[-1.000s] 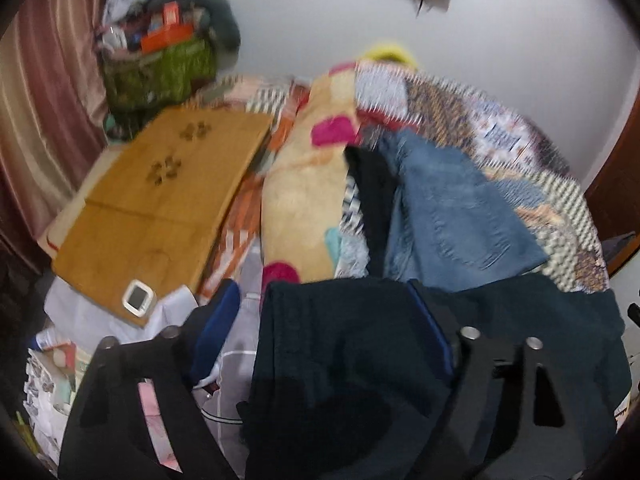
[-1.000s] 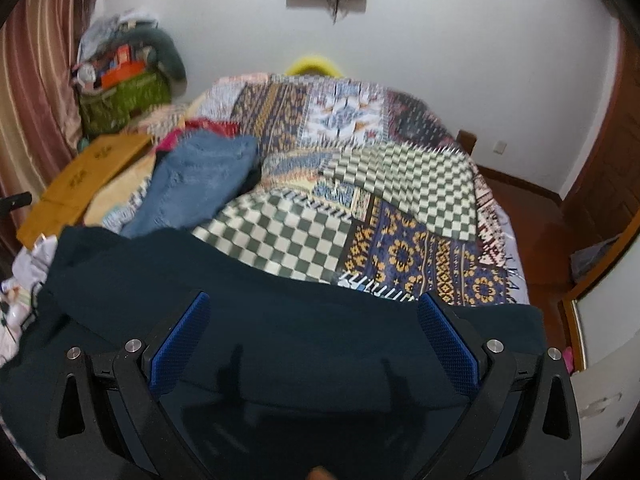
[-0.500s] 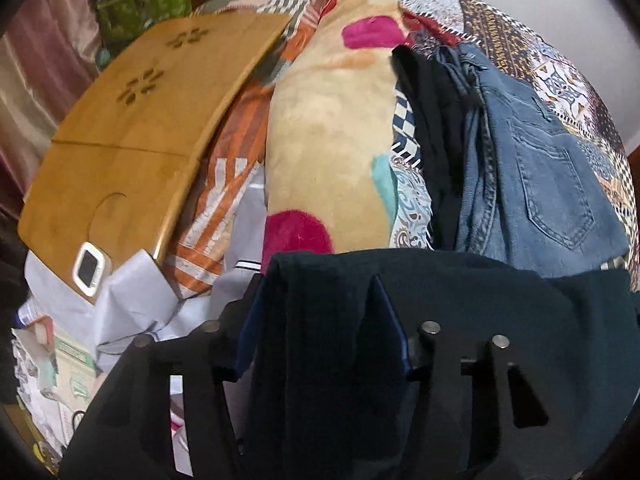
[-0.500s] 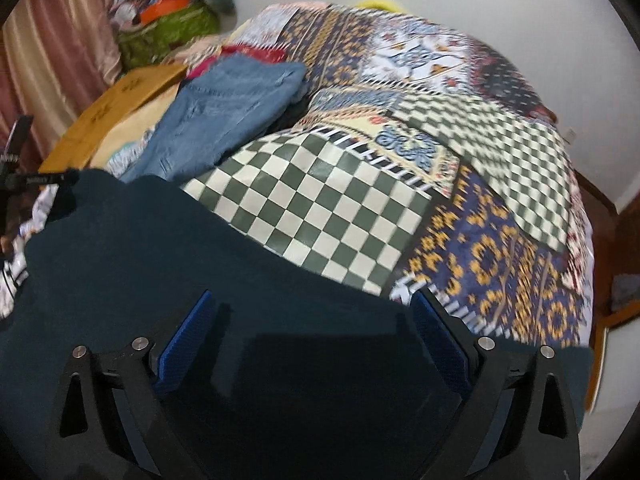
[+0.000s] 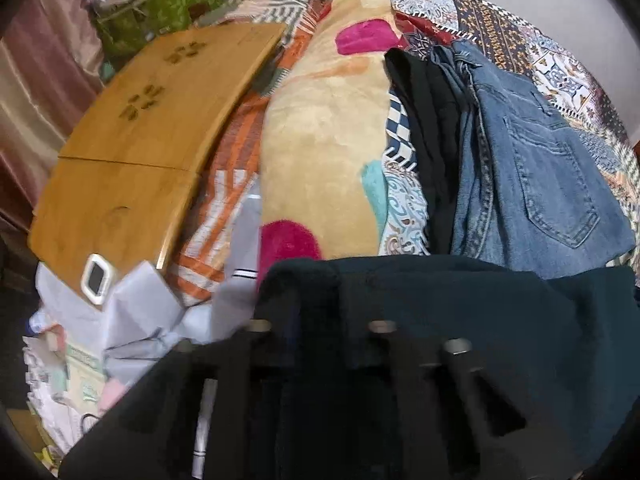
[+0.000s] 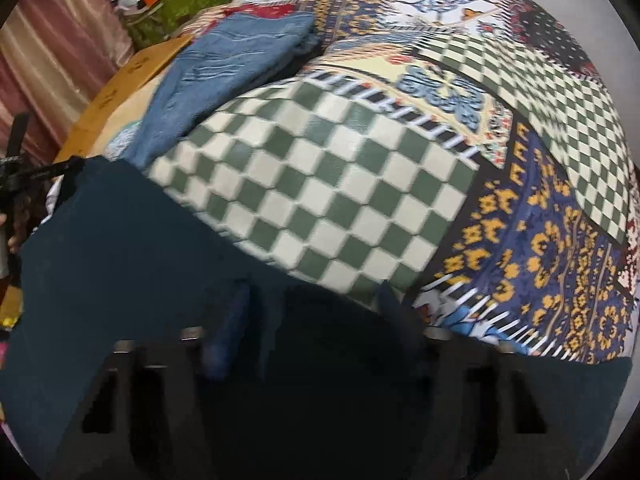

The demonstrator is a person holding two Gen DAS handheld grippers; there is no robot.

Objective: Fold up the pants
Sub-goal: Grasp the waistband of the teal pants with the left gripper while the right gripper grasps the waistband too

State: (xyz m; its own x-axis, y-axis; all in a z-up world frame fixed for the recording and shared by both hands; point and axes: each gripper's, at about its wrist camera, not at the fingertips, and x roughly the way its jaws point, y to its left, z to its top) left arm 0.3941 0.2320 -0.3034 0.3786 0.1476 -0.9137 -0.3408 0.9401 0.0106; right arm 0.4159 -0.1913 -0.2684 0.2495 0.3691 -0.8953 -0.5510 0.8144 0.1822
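Both hand-held grippers have come down onto the dark teal pants (image 5: pixel 460 308), which lie spread across the near edge of the bed, over the patchwork quilt (image 6: pixel 328 184).

The left hand-held gripper (image 5: pixel 316 320) has just been closing and now sits pinched shut on a raised ridge of the pants' fabric near their left end; a second ago its jaws stood apart with that edge only lying between them.

The right hand-held gripper (image 6: pixel 316 308) has also just been closing. Its jaws are much narrower than they were, with dark cloth bunched between them, but motion blur hides whether the pads already press on it, so I cannot tell if that grip is complete.

Judging from this, the approach is over and the grasp is being taken: one corner looks secured, the other nearly so. The lift and fold-over is not yet begun.

The folded blue jeans (image 5: pixel 532 168) lie farther back on the bed, apart from the work.
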